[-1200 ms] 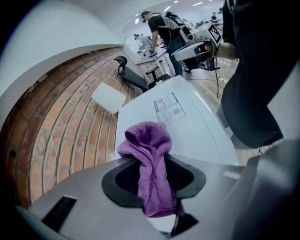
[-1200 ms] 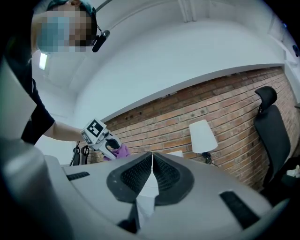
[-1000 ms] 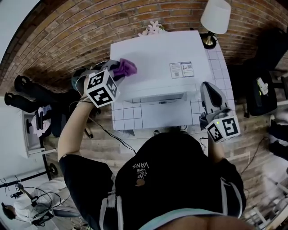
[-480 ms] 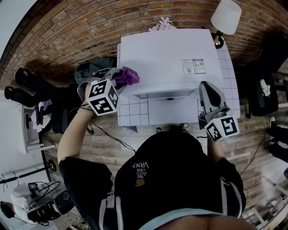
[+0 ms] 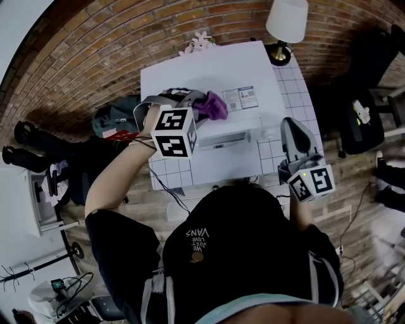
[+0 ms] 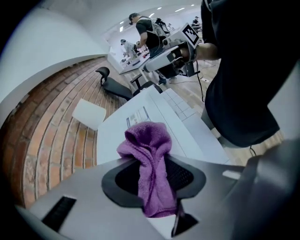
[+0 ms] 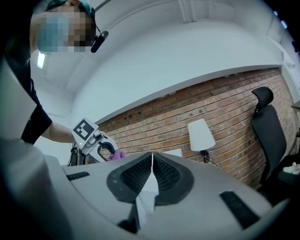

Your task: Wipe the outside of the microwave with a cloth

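**Cloth** (image 5: 214, 105): purple, terry-textured, bunched. It lies on the top panel of the microwave near the front edge, just left of the printed label. One fold is pinched in my left tool. The rest bulges out past the tips and rests on the white panel.

**Microwave** (image 5: 209, 69): white and boxy, standing on the bench with its back toward the brick wall. The label (image 5: 240, 99) sits on the top panel, right of centre and near the front.

**Left tool** (image 5: 197, 104): jaws clamped on the cloth, with a dark pad on either side of it in the left gripper view. I hold it over the front of the microwave's top, marker cube toward me.

**Right tool** (image 5: 288, 126): jaws together, the pads meeting along a thin line with nothing between them. I hold it off the microwave's right side, over the bench's tiled edge and well apart from the cloth.

**Bench** (image 5: 286, 81): white square tiles with dark joints, showing to the right of and in front of the microwave.

**Lamp** (image 5: 286, 19): white shade, standing at the bench's far right corner, just beside the microwave.

**Brick wall** (image 7: 225, 108): red-brown, behind the bench.

**Office chair** (image 7: 265, 122): black, at the right in the right gripper view.
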The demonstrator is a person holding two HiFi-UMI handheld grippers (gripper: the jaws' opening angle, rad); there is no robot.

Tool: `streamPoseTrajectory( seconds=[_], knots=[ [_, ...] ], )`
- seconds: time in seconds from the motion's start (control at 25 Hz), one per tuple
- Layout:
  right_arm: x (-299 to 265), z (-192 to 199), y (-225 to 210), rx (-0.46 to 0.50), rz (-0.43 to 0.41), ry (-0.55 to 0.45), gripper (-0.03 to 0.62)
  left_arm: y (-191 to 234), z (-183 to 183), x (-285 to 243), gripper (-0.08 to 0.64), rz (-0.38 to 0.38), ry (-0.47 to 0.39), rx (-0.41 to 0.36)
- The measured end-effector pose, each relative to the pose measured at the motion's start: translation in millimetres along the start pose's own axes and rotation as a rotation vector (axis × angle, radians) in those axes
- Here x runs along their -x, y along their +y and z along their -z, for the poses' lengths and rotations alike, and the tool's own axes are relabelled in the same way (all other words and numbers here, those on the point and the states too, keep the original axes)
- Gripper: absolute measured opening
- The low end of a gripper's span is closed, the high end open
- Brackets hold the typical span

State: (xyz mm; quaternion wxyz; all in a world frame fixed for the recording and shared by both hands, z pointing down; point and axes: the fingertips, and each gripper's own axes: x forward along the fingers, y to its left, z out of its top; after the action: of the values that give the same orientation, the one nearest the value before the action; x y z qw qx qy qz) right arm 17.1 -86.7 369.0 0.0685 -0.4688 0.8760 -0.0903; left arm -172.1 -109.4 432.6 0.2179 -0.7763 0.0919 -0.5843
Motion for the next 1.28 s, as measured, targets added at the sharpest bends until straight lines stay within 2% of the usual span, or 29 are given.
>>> streamPoseTrajectory(
  seconds=[0.12, 0.36, 0.6, 0.92, 1.12, 1.28],
  knots=[
    [11, -4, -28, -0.002, 0.035, -0.004, 0.005, 18, -45, -19, 0.141, 0.007, -0.034, -0.068],
    [32, -16, -79, 0.003, 0.088, -0.009, 0.005, 43, -125, -51, 0.141, 0.024, -0.104, -0.156],
    [41, -19, -104, -0.004, 0.079, 0.001, 0.005, 52, -168, -68, 0.141, 0.039, -0.148, -0.158],
    [17, -9, -82, 0.003, -0.037, 0.041, 0.005, 62, -154, -59, 0.141, -0.024, -0.183, -0.052],
    [0, -8, -45, 0.027, -0.084, 0.045, 0.005, 69, -132, -26, 0.141, -0.14, -0.283, 0.04],
    [-16, -5, -6, 0.036, -0.096, 0.046, 0.005, 67, -90, 15, 0.141, -0.208, -0.378, 0.152]
  ],
)
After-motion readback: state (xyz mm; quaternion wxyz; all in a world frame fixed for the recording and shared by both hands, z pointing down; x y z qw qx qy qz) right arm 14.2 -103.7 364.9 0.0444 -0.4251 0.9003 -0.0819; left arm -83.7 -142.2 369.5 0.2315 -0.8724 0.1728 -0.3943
